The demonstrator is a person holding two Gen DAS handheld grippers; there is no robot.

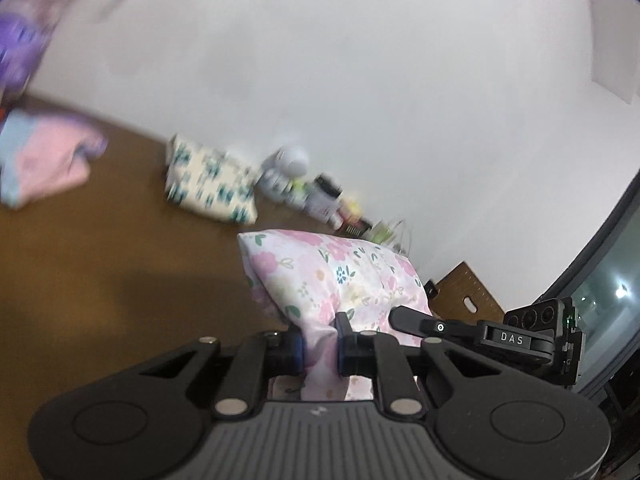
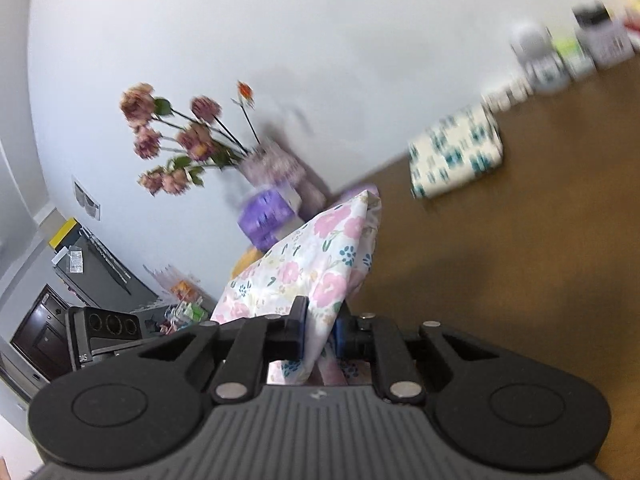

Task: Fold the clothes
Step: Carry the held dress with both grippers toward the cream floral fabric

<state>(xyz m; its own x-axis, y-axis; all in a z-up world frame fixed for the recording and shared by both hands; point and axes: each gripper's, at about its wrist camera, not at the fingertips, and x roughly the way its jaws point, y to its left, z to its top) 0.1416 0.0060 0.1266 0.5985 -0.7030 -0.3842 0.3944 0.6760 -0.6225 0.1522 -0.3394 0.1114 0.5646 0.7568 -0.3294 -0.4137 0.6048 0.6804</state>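
floral cloth (image 1: 340, 276), thin, light and limp, hangs above the brown table (image 1: 100, 260), pinched at 2 bunched edges by the left gripper (image 1: 320, 348) and right gripper (image 2: 320, 336), jaws nearly closed on it; such fabric likely slips unless gripped at corners.

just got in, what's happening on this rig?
Folding clothes. The left gripper and the right gripper each have their jaws shut on the pink floral cloth, holding it above the brown table. Already folded: a pink and blue piece and a teal-flowered one.
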